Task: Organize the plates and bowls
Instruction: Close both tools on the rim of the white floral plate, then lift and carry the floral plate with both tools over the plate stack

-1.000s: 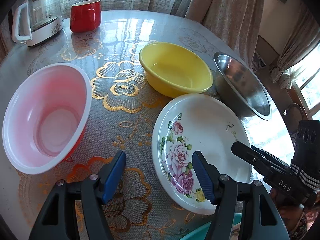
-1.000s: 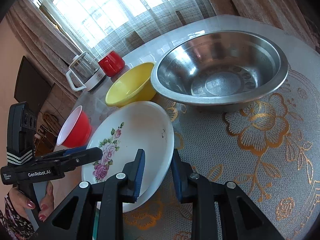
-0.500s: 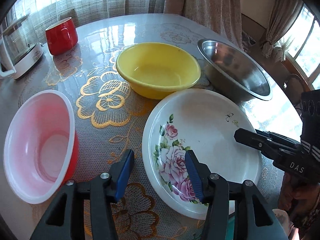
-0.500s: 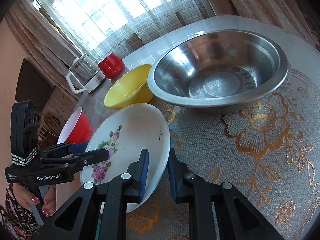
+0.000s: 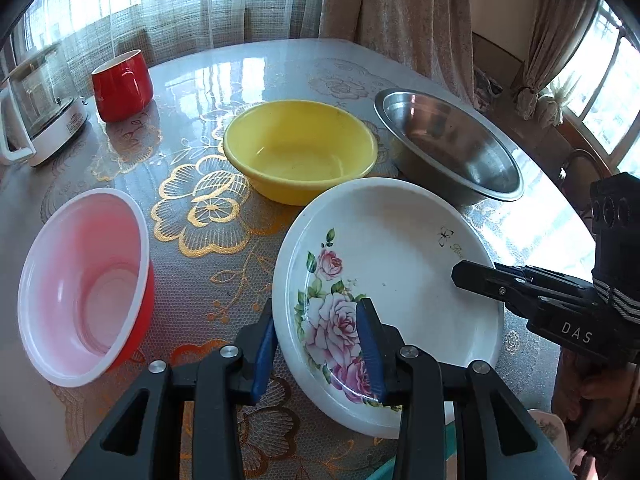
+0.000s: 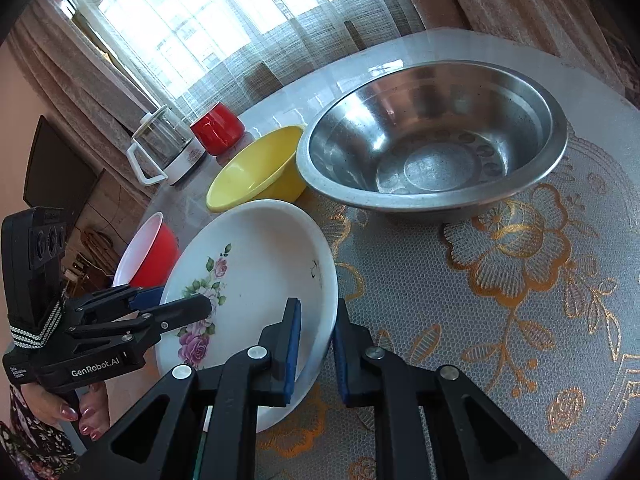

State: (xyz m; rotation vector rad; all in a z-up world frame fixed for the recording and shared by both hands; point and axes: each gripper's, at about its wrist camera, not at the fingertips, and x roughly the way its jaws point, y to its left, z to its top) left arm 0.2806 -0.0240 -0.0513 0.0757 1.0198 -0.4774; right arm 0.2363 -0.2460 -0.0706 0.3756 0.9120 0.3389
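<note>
Round glossy white floral plate (image 5: 400, 264), centre frame on lace-patterned counter (image 6: 500, 300). Right tongs (image 6: 316, 344) pinch its rim; left tongs (image 5: 316, 344) closing astride opposite rim, not yet pressing. Steel bowl (image 6: 432, 140), yellow plastic bowl (image 5: 300, 148) behind.

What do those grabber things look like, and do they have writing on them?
Both are black plastic tongs with blue pads and silver screws. The left gripper says GenRobot.AI; the right gripper says DAS. Each carries a boxy black camera block bound with a black-and-white striped strap. The person wears a dark flowered sleeve and pink nail polish.
</note>
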